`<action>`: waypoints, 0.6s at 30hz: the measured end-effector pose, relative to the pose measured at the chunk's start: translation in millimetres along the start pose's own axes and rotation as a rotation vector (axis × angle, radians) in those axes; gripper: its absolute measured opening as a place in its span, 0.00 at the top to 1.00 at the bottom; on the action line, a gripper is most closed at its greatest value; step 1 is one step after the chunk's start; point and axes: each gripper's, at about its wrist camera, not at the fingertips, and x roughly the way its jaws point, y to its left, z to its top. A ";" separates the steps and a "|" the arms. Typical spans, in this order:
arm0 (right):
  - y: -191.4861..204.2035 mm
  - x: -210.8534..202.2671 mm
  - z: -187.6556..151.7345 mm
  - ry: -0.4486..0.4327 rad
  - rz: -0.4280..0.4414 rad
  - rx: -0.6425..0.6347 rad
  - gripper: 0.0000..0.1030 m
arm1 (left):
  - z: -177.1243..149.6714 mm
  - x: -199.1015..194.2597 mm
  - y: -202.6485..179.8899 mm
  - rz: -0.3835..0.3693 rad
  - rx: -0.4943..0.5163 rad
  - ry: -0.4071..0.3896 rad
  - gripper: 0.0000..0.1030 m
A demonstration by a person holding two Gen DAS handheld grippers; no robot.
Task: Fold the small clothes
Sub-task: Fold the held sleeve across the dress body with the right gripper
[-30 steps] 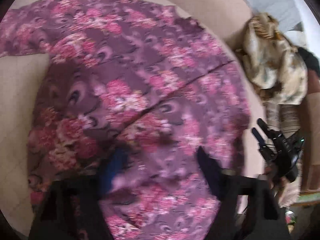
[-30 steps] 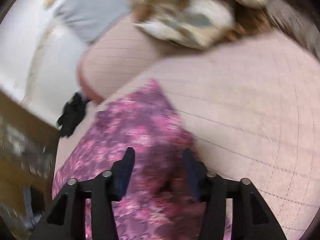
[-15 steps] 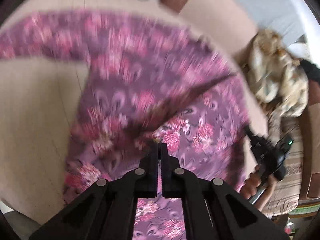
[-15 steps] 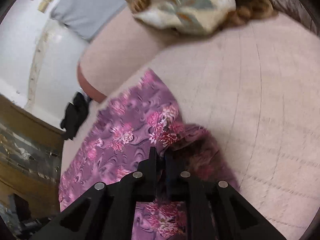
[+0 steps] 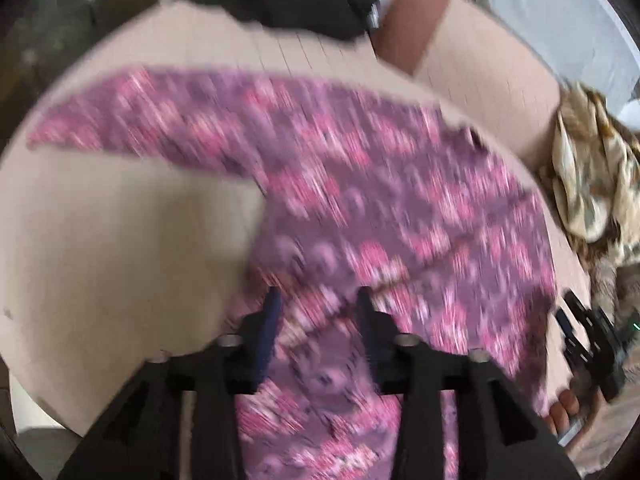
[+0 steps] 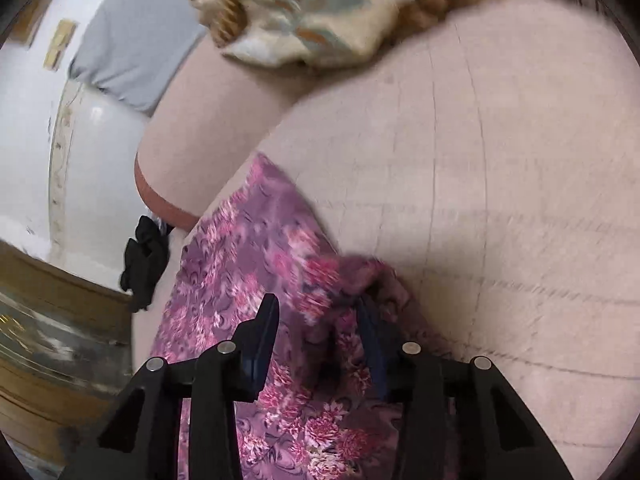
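A purple garment with pink flowers (image 5: 360, 200) lies spread on the beige bedcover (image 5: 120, 240), one sleeve reaching far left. The left wrist view is blurred by motion. My left gripper (image 5: 318, 294) hovers over the garment's near part, its jaws opening, with cloth below them and none pinched. In the right wrist view the garment (image 6: 248, 264) has a bunched-up fold (image 6: 372, 280) lying by the right finger. My right gripper (image 6: 316, 300) is opening too, its pads off the cloth. That gripper also shows at the left view's right edge (image 5: 588, 340).
A pile of cream patterned clothes (image 5: 588, 184) (image 6: 312, 12) lies at the bed's far right. A black cloth (image 5: 296, 8) (image 6: 144, 264) hangs at the far edge beside a bolster (image 5: 412, 20). A grey pillow (image 6: 132, 52) and wooden furniture (image 6: 48, 320) lie beyond.
Half a second ago both grippers were shut on the garment; now both have let go and stand open. The left gripper has risen and pulled back, so more of the garment shows.
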 end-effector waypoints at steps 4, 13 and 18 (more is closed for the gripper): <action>55.1 -15.2 -24.2 -0.005 0.055 -0.175 0.31 | 20.2 -19.2 16.9 -0.019 -0.047 -0.098 0.50; 172.9 -17.4 -127.2 0.088 0.139 -0.556 0.26 | 51.9 -1.5 105.5 -0.202 -0.378 0.009 0.27; 209.0 -5.4 -149.2 0.152 0.196 -0.474 0.22 | 75.6 18.2 201.9 -0.201 -0.668 0.006 0.23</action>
